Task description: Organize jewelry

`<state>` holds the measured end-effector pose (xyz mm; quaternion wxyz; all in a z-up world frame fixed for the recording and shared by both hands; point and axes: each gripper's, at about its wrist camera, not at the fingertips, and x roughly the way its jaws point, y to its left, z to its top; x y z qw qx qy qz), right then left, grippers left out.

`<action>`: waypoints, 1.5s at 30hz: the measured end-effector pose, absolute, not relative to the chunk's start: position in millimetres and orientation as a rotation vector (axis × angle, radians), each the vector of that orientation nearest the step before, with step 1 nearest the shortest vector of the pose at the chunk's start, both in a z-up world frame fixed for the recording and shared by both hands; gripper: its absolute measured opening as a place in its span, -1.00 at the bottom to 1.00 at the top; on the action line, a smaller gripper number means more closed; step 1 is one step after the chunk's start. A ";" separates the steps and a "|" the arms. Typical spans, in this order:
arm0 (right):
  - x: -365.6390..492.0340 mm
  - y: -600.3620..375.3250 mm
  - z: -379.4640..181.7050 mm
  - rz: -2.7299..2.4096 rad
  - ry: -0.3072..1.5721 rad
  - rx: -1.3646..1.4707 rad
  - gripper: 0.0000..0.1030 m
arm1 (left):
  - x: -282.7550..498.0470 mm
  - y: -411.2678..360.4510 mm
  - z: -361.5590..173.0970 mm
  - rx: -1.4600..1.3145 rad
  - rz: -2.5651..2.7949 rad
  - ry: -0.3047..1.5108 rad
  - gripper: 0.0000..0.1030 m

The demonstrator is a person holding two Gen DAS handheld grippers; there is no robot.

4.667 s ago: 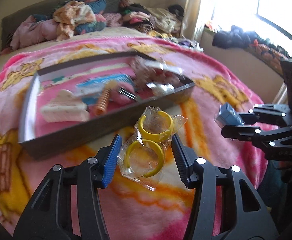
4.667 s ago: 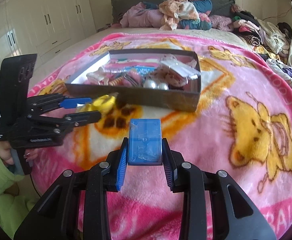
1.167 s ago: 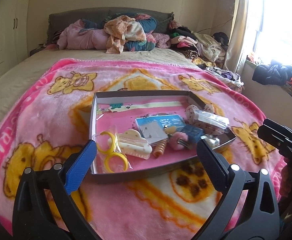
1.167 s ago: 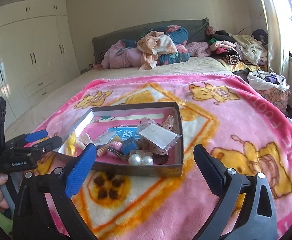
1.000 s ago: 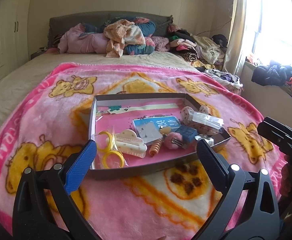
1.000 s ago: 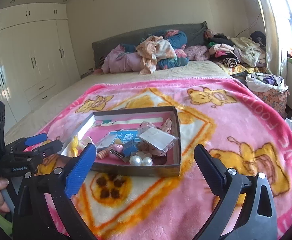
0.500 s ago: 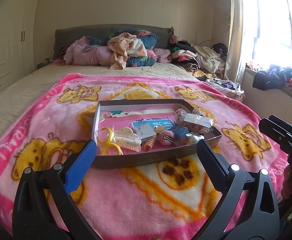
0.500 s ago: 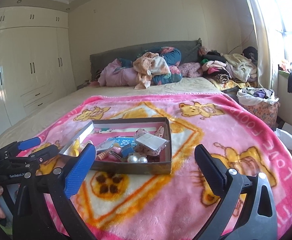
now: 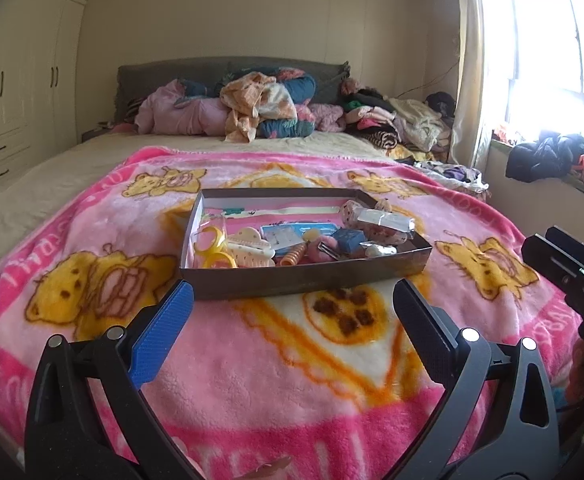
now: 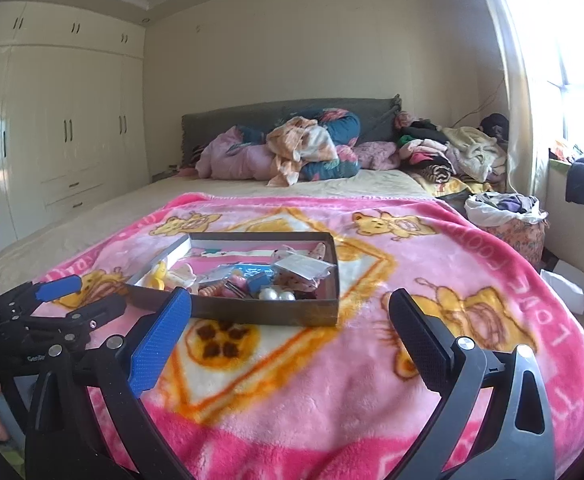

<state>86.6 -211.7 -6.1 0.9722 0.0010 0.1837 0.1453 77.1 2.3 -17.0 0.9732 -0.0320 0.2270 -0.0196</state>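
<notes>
A shallow dark box (image 9: 304,278) (image 10: 268,314) sits on the pink bear blanket and holds the jewelry: yellow rings in a clear bag (image 9: 214,250), a cream hair clip (image 9: 250,248), a small blue box (image 9: 348,239) (image 10: 258,280), two pearls (image 10: 277,294) and clear packets (image 9: 384,220). My left gripper (image 9: 290,322) hangs open and empty, well short of the box's near wall. My right gripper (image 10: 290,330) is open and empty too, just in front of the box. Each gripper shows at the edge of the other's view.
The pink blanket (image 9: 284,364) covers the near half of the bed. Piled clothes (image 9: 260,108) lie against the grey headboard. A wardrobe (image 10: 52,120) lines the left wall, a window (image 9: 552,48) the right. A bag of clothes (image 10: 504,216) stands beside the bed.
Earlier the left gripper was closing on the yellow rings and the right held the blue box; both things now lie in the box. Both grippers are open and have drawn back and up.
</notes>
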 end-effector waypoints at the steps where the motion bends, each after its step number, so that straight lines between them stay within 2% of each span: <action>1: 85.0 -213.6 -8.6 0.287 0.367 0.011 0.88 | 75.8 1.6 -17.4 -0.066 -0.044 0.454 0.78; 45: 82.4 -213.7 -24.1 0.297 0.357 -0.011 0.88 | 74.6 0.1 -23.8 -0.058 -0.041 0.463 0.78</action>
